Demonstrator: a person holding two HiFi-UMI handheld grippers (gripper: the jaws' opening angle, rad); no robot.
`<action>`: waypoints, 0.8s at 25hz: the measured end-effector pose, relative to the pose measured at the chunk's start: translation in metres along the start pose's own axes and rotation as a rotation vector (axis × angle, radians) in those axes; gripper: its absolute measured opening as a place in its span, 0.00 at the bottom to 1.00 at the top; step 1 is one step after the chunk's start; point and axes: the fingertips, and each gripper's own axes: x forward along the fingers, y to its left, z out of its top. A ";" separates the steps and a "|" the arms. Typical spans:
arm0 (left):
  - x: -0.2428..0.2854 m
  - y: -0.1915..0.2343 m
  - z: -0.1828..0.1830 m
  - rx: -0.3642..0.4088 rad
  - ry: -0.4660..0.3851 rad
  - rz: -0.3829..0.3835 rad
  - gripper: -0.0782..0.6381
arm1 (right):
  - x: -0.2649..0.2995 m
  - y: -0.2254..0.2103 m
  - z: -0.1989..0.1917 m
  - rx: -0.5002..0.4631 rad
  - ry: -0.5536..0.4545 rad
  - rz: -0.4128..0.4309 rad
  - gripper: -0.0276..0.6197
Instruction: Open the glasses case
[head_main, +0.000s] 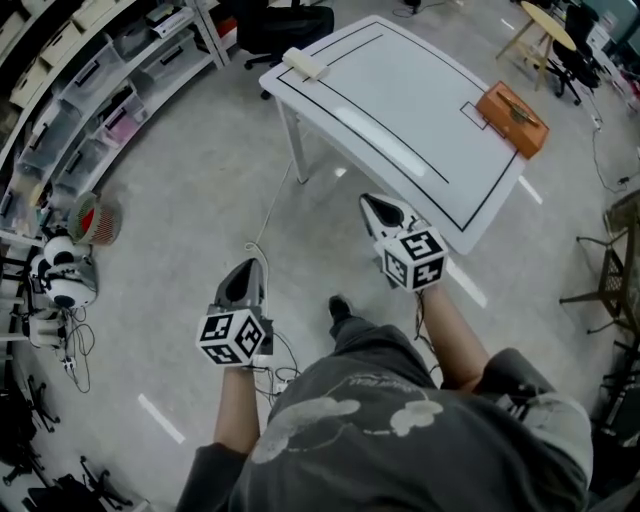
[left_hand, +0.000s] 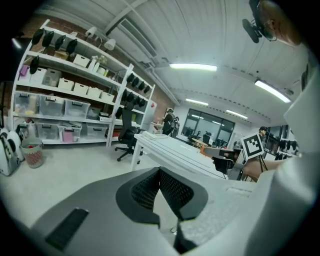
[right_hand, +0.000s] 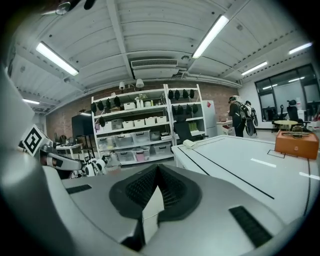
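The glasses case (head_main: 512, 118) lies on the white counter (head_main: 400, 110) in the upper right of the head view, close to the counter's right-hand end. It is an orange-brown box that looks closed. Its long axis runs from upper left to lower right in that frame, roughly along the counter's short edge, just beside a small outlined rectangle. In the right gripper view it shows at the far right edge (right_hand: 296, 143), lying flat on the counter top.

Both bare forearms reach forward from the bottom of the head view, roughly parallel. The left forearm (head_main: 236, 410) holds the left tool (head_main: 250, 268) over the grey floor (head_main: 200, 200), at the lower left, short of the counter. The right forearm (head_main: 455, 335) holds the right tool (head_main: 380, 207) further up the frame, its tip at the counter's near edge. Both tools point toward the counter and tilt slightly down, well apart from the case.

The left tool's jaws are closed together with nothing between them, and the right tool's jaws are likewise closed and empty.

Shelves (head_main: 90, 90) with bins line the upper left.
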 end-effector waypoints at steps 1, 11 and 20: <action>0.012 0.000 0.006 0.002 -0.004 -0.002 0.11 | 0.009 -0.008 0.003 0.006 -0.004 0.004 0.05; 0.084 0.010 0.045 -0.009 -0.030 0.011 0.11 | 0.066 -0.053 0.021 -0.030 0.013 0.028 0.26; 0.108 0.006 0.054 0.010 -0.025 0.010 0.11 | 0.077 -0.072 0.020 0.000 0.013 0.039 0.47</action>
